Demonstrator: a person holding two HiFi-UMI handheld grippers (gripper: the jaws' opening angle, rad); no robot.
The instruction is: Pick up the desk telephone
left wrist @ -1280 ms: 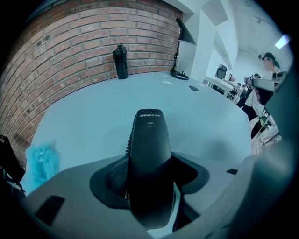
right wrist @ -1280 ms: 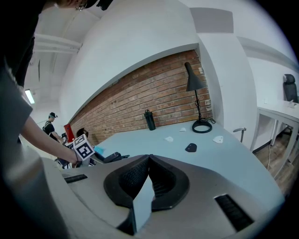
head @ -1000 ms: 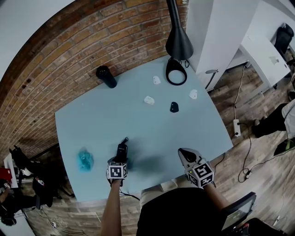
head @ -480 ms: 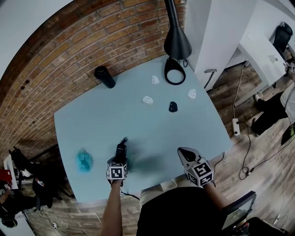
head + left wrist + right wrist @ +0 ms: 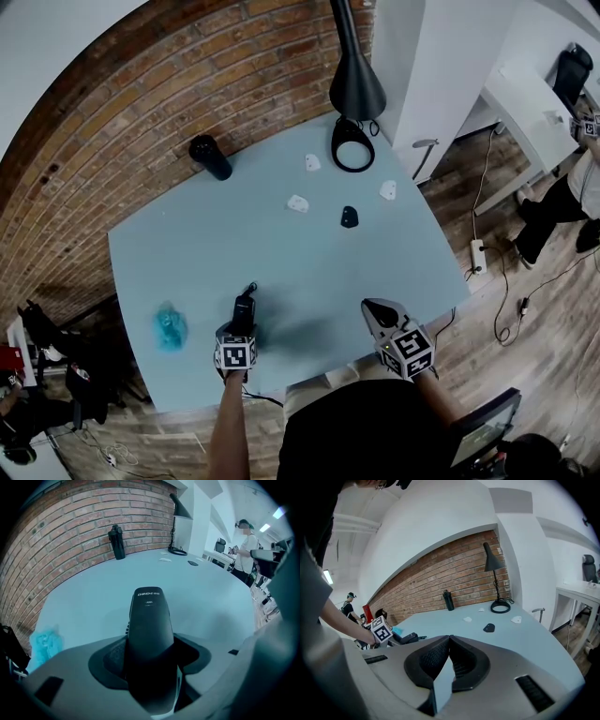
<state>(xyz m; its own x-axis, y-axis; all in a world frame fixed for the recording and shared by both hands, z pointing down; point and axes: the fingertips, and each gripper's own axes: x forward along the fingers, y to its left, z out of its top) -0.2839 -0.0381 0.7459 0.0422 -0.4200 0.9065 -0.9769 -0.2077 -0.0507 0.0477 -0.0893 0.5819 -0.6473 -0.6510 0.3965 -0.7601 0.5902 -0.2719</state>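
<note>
The desk telephone (image 5: 246, 307) is a slim black unit with a short cord at its far end, near the front of the pale blue table (image 5: 375, 253). My left gripper (image 5: 243, 321) points steeply down and is shut on it. In the left gripper view the telephone (image 5: 149, 620) fills the gap between the jaws of the left gripper (image 5: 150, 656). Whether it rests on the table I cannot tell. My right gripper (image 5: 372, 308) hovers at the table's front right edge, and in its own view the right gripper (image 5: 450, 639) is shut on nothing.
A black bottle (image 5: 210, 157) and a black lamp (image 5: 354, 84) with a ring base (image 5: 352, 157) stand along the brick wall. Small white pieces (image 5: 298, 202) and a black piece (image 5: 349, 217) lie mid-table. A turquoise crumpled thing (image 5: 170, 326) sits left of the telephone. A person (image 5: 243, 541) stands beyond the table.
Both grippers stay where they were, with the telephone still in the left one. Only the head view has shifted a little.
</note>
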